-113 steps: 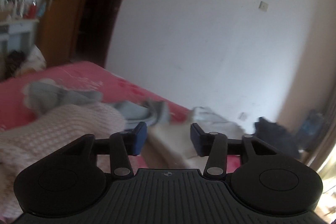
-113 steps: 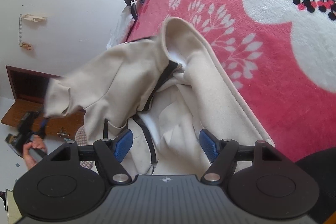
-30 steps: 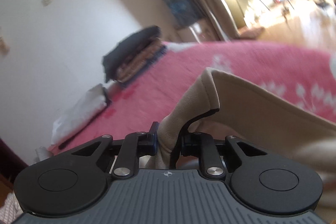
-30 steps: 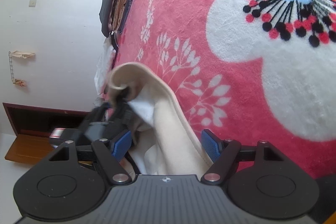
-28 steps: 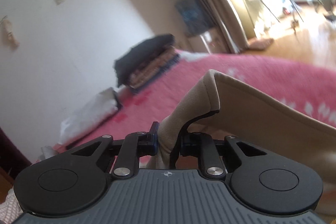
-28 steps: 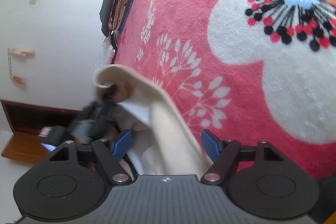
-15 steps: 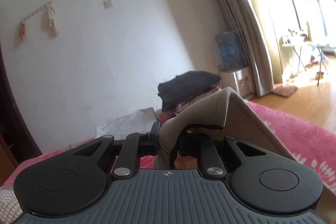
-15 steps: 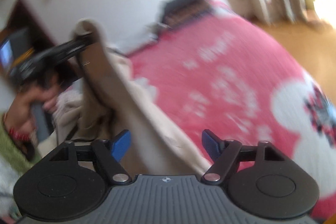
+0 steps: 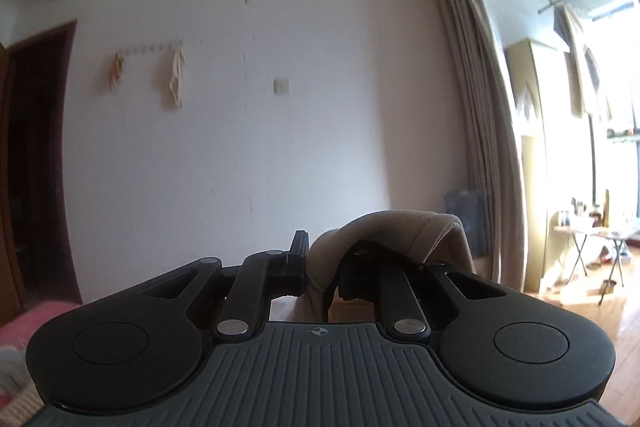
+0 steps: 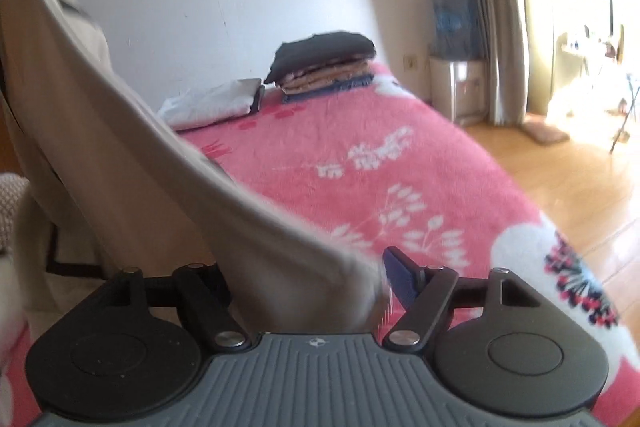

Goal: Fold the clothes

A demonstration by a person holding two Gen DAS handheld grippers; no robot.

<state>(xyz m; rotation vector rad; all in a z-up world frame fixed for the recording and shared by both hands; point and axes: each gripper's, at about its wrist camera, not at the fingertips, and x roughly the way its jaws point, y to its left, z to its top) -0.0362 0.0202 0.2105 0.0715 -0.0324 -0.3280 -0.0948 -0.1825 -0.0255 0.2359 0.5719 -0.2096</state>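
Here, in the left wrist view, the left tool points level at a white wall, its jaws drawn nearly together and clamped on a fold of the beige garment. The cloth humps up over the right-hand finger and drapes down past it — a dark trim strip runs through the pinched part. A row of wall hooks with small cloths hangs high on the wall, a dark doorway stands at the left, and a long curtain hangs at the right beside a bright, sunlit room.

In the right wrist view, the right tool tilts down toward a bed covered by a pink floral blanket. Its jaws stand wide and are closing; the beige garment sweeps down from the upper left and passes between them. The blue pad of the right finger sits just beside the blurred cloth edge, and the left finger is hidden behind the fabric — whether either pad presses the cloth I cannot tell. At the far end of the bed lies a stack of folded clothes topped by a black piece, with a folded white garment just beside it. A wooden floor runs along the right.
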